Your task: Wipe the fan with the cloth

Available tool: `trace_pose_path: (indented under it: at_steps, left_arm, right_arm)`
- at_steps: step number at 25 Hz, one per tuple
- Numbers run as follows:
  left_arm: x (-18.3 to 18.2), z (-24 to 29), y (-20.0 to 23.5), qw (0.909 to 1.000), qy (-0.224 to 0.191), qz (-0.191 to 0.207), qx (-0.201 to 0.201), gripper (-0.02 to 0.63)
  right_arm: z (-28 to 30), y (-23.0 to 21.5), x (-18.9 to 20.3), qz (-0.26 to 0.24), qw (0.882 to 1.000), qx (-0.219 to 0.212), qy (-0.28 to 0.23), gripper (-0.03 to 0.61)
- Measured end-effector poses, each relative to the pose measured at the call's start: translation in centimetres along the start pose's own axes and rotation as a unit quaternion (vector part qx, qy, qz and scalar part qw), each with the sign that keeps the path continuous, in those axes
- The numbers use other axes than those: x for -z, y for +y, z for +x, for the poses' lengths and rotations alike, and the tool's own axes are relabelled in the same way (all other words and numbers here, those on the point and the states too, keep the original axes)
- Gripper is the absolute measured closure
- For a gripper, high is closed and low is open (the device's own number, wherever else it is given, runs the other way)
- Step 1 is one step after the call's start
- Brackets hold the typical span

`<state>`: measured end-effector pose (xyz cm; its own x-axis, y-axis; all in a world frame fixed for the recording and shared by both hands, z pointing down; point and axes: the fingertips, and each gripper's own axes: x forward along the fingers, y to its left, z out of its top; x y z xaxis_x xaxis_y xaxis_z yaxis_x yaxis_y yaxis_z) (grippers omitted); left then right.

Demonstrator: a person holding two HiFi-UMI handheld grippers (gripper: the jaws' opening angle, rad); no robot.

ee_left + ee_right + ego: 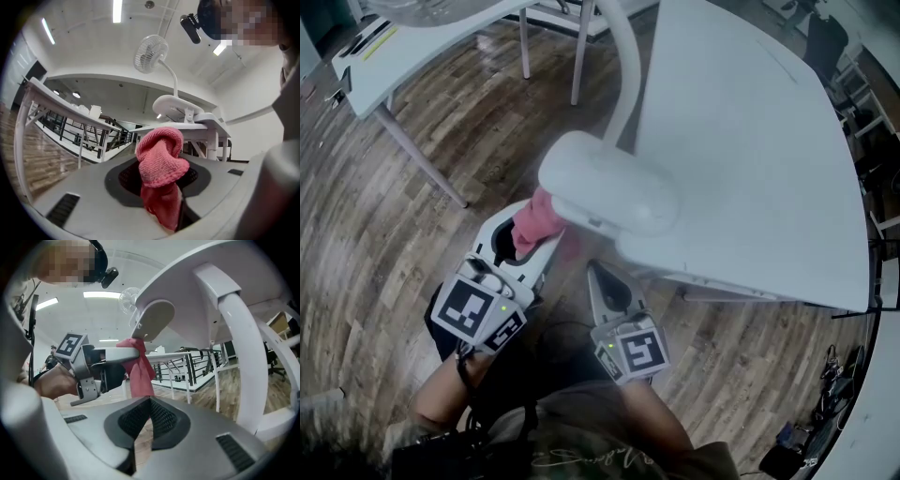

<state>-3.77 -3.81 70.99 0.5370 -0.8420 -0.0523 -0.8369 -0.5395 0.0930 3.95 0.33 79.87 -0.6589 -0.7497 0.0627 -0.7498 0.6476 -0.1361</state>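
The white fan stands on the corner of a white table (750, 141): an oval base (609, 183), a curved neck (623, 66), and a round caged head (151, 53) high up in the left gripper view. My left gripper (530, 234) is shut on a pink knitted cloth (534, 223), (161, 159), whose bunched end lies against the near left side of the base. In the right gripper view the cloth (139, 366) hangs just under the base (154, 319). My right gripper (598, 272) is shut and empty, its tips (149, 401) just below the table's near edge.
A second white table (422, 47) on thin legs stands at the far left over the wood floor (384, 206). A thick white curved table support (243, 357) rises close on the right of the right gripper. Black railings (197, 369) run along the background.
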Motion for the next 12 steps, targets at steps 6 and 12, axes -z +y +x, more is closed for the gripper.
trace_pose_path:
  at_steps: [6,12]
  left_arm:
    - [0.6,0.7,-3.3,0.9982,0.019,0.039,0.042,0.44]
    - [1.1,2.1,-7.9,0.9923,0.055,0.04,0.104,0.44]
  right_arm:
    - [0.2,-0.8,1.0,0.039,0.999,0.008,0.01,0.578]
    - [0.5,0.3,1.5,0.042,0.999,-0.005,0.017,0.578]
